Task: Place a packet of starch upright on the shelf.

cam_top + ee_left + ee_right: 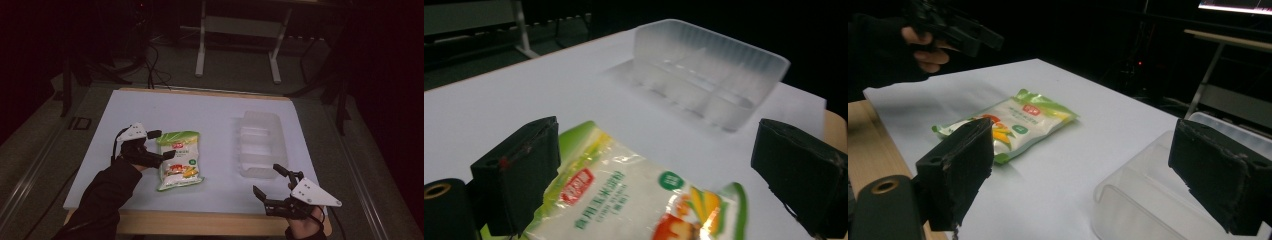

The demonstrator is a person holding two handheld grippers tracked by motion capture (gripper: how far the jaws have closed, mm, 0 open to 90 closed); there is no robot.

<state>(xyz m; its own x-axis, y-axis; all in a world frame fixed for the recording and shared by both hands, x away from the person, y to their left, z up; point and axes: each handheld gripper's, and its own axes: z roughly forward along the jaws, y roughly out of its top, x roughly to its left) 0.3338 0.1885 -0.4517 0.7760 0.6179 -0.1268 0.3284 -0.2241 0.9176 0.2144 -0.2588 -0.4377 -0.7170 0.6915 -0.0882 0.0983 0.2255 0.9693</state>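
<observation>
A green and white snack bag (179,159) with a corn picture lies flat on the white board, left of centre. My left gripper (162,144) is at the bag's left edge with its jaws open. In the left gripper view the bag (624,200) lies low between the spread jaws of the left gripper (659,135), and the pads do not press on it. A clear plastic tray (260,145) stands empty to the right. My right gripper (266,179) rests open just in front of the tray. In the right gripper view the open right gripper (1083,132) frames the bag (1013,122) and the tray (1143,205).
The white board (210,115) covers a wooden table whose front edge (200,222) shows below it. Beyond the board are a dark floor, cables and a white metal frame (237,30). Bare board lies between the bag and the tray. The left gripper (955,32) shows at the top left of the right gripper view.
</observation>
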